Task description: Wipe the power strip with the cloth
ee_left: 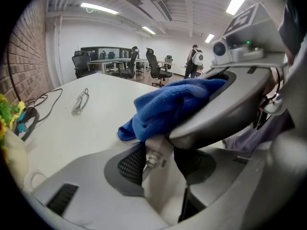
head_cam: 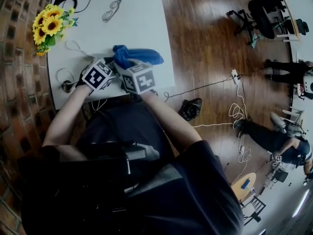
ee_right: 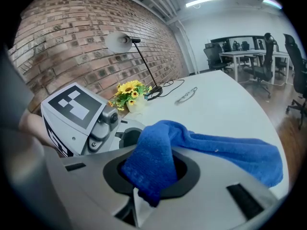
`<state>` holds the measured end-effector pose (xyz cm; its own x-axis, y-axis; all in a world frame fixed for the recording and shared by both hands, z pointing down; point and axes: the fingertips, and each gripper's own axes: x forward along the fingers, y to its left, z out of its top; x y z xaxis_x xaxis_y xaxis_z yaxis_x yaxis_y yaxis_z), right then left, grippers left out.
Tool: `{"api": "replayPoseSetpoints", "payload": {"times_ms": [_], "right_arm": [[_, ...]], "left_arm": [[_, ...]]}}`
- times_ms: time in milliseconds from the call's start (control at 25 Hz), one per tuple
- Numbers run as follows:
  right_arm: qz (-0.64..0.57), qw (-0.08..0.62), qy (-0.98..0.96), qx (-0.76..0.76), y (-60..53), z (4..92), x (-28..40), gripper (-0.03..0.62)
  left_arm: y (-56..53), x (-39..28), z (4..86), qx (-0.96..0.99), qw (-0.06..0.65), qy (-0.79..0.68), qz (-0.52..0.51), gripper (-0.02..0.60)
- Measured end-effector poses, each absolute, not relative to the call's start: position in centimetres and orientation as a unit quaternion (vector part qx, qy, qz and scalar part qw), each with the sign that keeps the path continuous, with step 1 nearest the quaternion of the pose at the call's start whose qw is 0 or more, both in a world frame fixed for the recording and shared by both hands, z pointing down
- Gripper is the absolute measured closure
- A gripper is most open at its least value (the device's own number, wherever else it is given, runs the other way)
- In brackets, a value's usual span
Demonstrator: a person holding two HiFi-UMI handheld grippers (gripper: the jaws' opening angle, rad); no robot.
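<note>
In the left gripper view a white power strip [ee_left: 160, 176] stands on end between the dark pads of my left gripper [ee_left: 158, 152], which is shut on it. My right gripper [ee_right: 153, 171] is shut on a fold of the blue cloth [ee_right: 216, 147]. The cloth's free end trails out over the white table. The cloth [ee_left: 168, 107] rests on the strip's top end under the right gripper [ee_left: 230, 104]. In the head view both marker cubes sit side by side at the table's near edge, the left gripper [head_cam: 99, 75] beside the right gripper [head_cam: 139, 78]. The cloth [head_cam: 139, 55] lies just beyond them and the strip is hidden.
A pot of sunflowers [head_cam: 49, 26] stands at the table's far left, with glasses [head_cam: 111, 10] further back and white cable loops [head_cam: 73, 45] near the left gripper. A desk lamp [ee_right: 122, 42] stands by the brick wall. The table's right edge [head_cam: 168, 58] drops to wooden floor.
</note>
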<state>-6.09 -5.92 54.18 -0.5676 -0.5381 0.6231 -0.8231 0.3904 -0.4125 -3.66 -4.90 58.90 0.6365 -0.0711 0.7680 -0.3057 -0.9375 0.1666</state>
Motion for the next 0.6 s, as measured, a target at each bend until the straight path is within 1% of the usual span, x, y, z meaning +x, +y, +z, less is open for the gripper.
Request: {"api": "replayPoseSetpoints", "payload": {"times_ms": [480,600], "right_arm": [[0.376,0.193,-0.812,0.401,-5.5,54.0,-6.6,0.549],[0.384,0.166,-0.822,0.385,-5.4,53.2,-7.2,0.549]], "left_arm": [[-4.8,-3.8,58.9,0.896,0.131,-0.102,0.412,0.403],[-4.9,-3.8,59.0,0.896,0.129,-0.102,0.412,0.402]]}}
